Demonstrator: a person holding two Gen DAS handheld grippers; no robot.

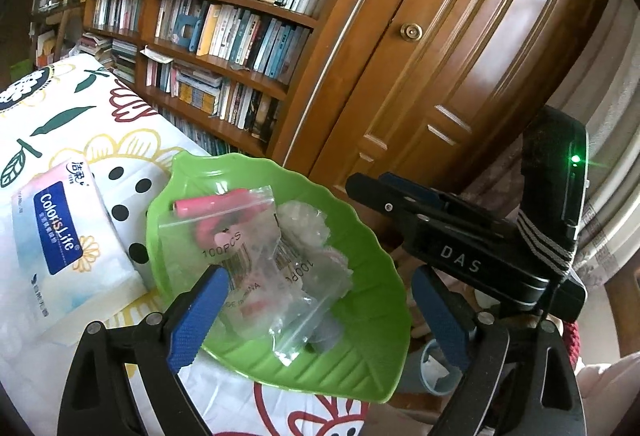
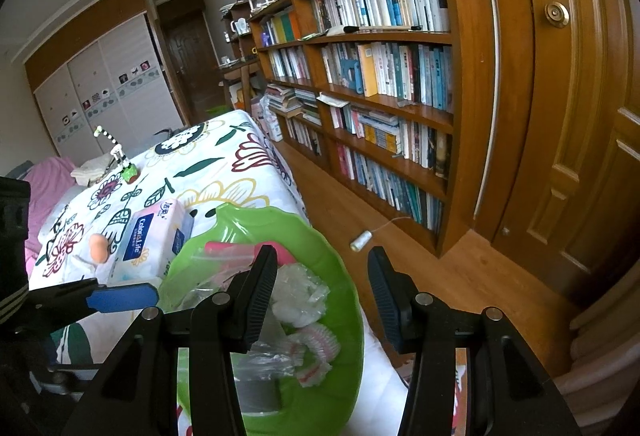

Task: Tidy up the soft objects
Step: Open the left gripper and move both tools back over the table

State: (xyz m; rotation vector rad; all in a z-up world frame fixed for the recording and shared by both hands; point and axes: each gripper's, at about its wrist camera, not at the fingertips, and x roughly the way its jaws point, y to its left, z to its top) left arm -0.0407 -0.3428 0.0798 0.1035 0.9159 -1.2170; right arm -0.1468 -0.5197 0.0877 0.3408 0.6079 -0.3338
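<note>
Blue-padded fingers of the left gripper (image 1: 320, 312) stand wide apart in the left wrist view, nothing pressed between them, framing the near side of a green leaf-shaped dish (image 1: 372, 364). The dish sits at the edge of a flower-print bedspread (image 1: 60, 116) and holds clear plastic bags (image 1: 256, 256), one with pink items inside. A tissue pack (image 1: 60, 236) lies just left of it. The right gripper (image 1: 440, 220) reaches in from the right.

From the right wrist view, the right gripper (image 2: 322, 300) is partly open, its left finger over the dish (image 2: 344, 316) and perhaps touching a bag (image 2: 296, 296); no grip is visible. An orange egg-shaped object (image 2: 99, 247) rests left of the tissue pack (image 2: 156, 236), near a bookshelf (image 2: 380, 96).
</note>
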